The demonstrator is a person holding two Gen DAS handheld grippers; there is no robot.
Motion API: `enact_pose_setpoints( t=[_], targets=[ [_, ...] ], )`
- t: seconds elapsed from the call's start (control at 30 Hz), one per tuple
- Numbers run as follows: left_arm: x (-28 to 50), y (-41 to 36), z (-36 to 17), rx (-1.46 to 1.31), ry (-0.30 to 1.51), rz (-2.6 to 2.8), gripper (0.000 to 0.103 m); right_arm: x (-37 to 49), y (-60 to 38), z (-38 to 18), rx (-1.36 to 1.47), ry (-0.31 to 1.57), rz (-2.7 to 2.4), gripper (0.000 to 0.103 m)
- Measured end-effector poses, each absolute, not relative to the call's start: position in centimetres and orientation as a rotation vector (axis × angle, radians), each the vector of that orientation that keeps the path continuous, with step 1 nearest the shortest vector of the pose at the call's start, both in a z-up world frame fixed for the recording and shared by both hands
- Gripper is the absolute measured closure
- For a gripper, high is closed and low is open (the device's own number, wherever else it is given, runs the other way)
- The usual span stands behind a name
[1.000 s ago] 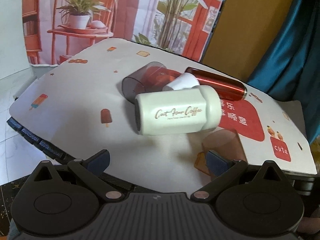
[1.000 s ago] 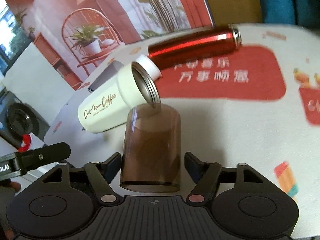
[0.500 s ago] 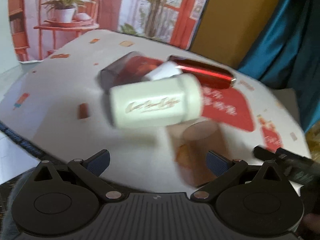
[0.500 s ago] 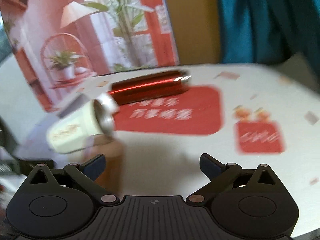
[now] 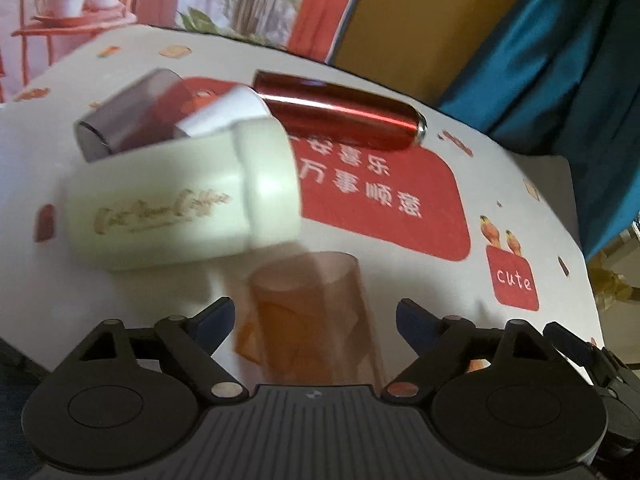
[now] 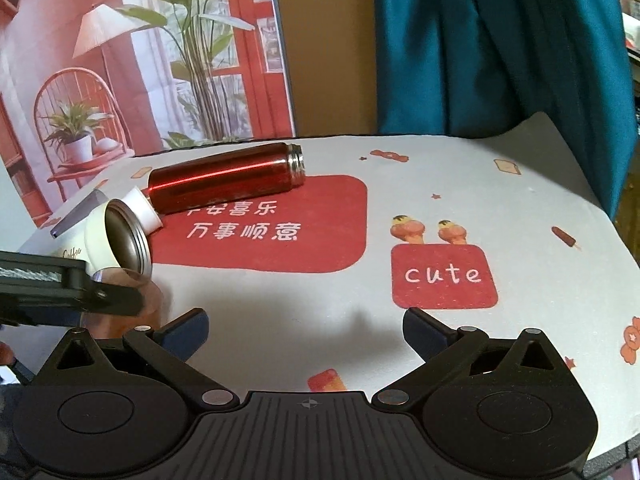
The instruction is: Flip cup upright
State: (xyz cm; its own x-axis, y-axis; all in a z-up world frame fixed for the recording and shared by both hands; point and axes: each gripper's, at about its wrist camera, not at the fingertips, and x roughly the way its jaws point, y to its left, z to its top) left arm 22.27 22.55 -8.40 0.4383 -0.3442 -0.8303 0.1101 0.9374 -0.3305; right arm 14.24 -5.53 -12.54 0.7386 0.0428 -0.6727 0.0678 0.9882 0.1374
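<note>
Left gripper (image 5: 316, 316) is hanging wide open, fingers either side of the brown see-through cup (image 5: 316, 320) but not touching it. That cup is standing on the table (image 5: 400, 280) near its front edge, just below the cream mug; can't tell from the blur which end is up. Right gripper (image 6: 306, 330) is also released, spread apart over bare tablecloth, grasping nothing. In the right wrist view the brown cup (image 6: 128, 304) is sitting off to the left, partly hidden behind the left gripper's black body (image 6: 60, 288).

Cream mug (image 5: 180, 204) is lying on its side, open mouth pointing right. Red flask (image 5: 340, 114) is lying on its side behind it, by the red printed panel. A grey see-through cup (image 5: 120, 120) is lying on its side at back left, touching the cream mug.
</note>
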Motion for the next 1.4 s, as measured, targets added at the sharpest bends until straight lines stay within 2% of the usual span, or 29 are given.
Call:
enact_pose_setpoints(
  t=[0.23,0.6,0.87,1.23,1.3,1.37,1.4],
  targets=[
    [21.7,22.5,-10.2,-0.227,1.088,-0.335,0.030,14.1,-5.5,-12.7,0.176,0.741,0.005,0.000],
    [18.5,24.0,-7.7,-0.164,0.908,-0.343,0.031,14.0,-4.6,-12.9,0.177,0.755,0.032,0.000],
    [19.2,22.8,-8.1,-0.025,0.844,-0.298,0.033,14.0,-4.6,-13.0,0.182,0.765,0.035,0.000],
    [19.3,22.6,-8.2,-0.083,0.859,-0.355,0.033,14.1,-4.6,-13.4,0.187,0.780,0.038,0.000],
    [19.2,22.6,-8.3,-0.091,0.881,-0.362,0.027,14.1,-4.6,-13.4,0.186,0.783,0.039,0.000],
    [19.1,22.6,-8.1,-0.084,0.899,-0.351,0.016,14.2,-4.6,-13.3,0.189,0.786,0.041,0.000],
    [18.9,22.6,-7.9,-0.079,0.895,-0.349,0.015,14.2,-4.6,-13.2,0.192,0.789,0.042,0.000]
  ],
)
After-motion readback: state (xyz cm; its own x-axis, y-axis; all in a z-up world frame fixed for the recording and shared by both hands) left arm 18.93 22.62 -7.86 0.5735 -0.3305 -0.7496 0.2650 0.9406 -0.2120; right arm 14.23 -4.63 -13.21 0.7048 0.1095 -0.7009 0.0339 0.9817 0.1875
